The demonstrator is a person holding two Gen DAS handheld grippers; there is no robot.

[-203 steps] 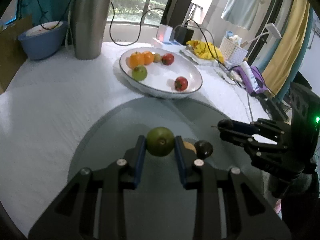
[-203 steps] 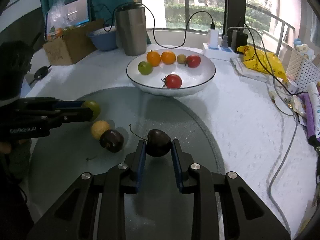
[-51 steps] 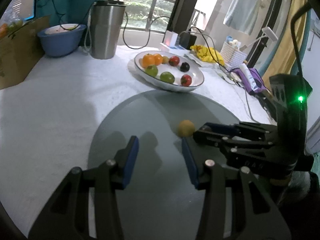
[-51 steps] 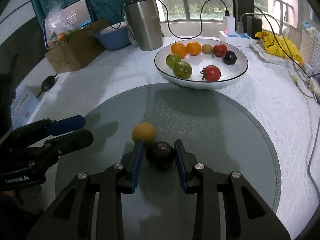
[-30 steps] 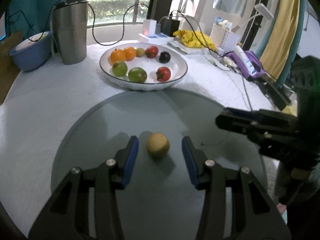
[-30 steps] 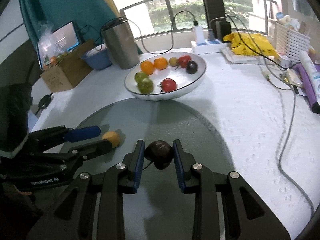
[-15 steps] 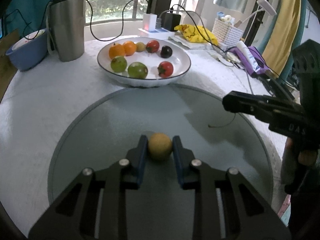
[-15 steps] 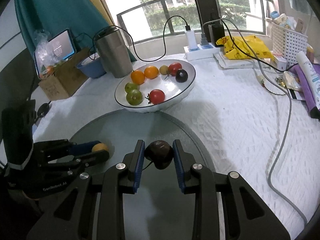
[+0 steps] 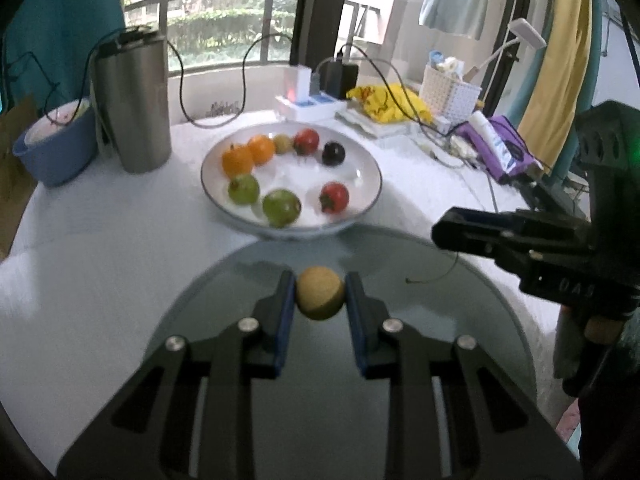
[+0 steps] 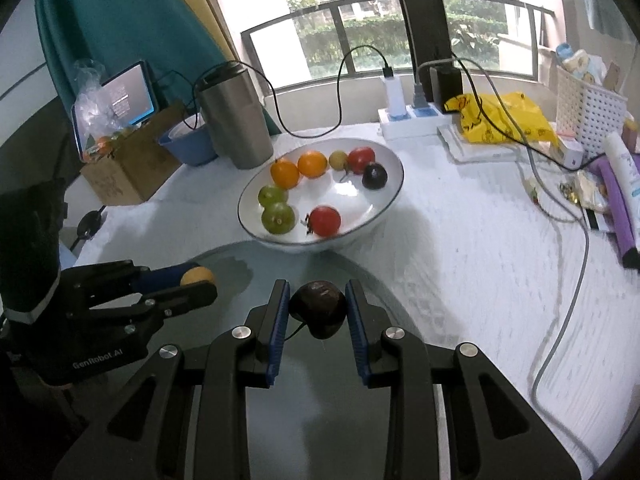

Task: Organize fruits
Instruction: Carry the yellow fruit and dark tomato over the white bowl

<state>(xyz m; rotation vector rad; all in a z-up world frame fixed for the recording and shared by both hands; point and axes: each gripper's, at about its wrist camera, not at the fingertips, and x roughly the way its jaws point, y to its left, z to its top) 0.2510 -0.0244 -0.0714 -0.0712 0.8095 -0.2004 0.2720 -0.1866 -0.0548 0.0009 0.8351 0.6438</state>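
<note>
My left gripper (image 9: 320, 294) is shut on a small yellow fruit (image 9: 320, 298), held just above the round glass mat (image 9: 472, 344). My right gripper (image 10: 318, 304) is shut on a dark purple fruit (image 10: 319, 314) with a thin stem, also lifted over the mat. Beyond both, a white bowl (image 9: 360, 210) (image 10: 384, 204) holds several fruits: oranges, green ones, red tomatoes and a dark one. In the right wrist view the left gripper (image 10: 200, 280) shows at the left with the yellow fruit (image 10: 196, 276); in the left wrist view the right gripper (image 9: 444, 234) shows at the right.
A steel tumbler (image 9: 134, 104) and a blue bowl (image 9: 52, 148) stand behind the white bowl on the left. A power strip (image 10: 408, 122), cables, a yellow bag (image 10: 500, 118), a white basket (image 10: 588, 104) and a purple item (image 10: 620, 204) fill the back right. A cardboard box (image 10: 128, 164) sits far left.
The left jaws closed on the yellow fruit and lifted it off the mat. Both grippers rose and moved toward the white bowl; the right one kept its dark fruit.
</note>
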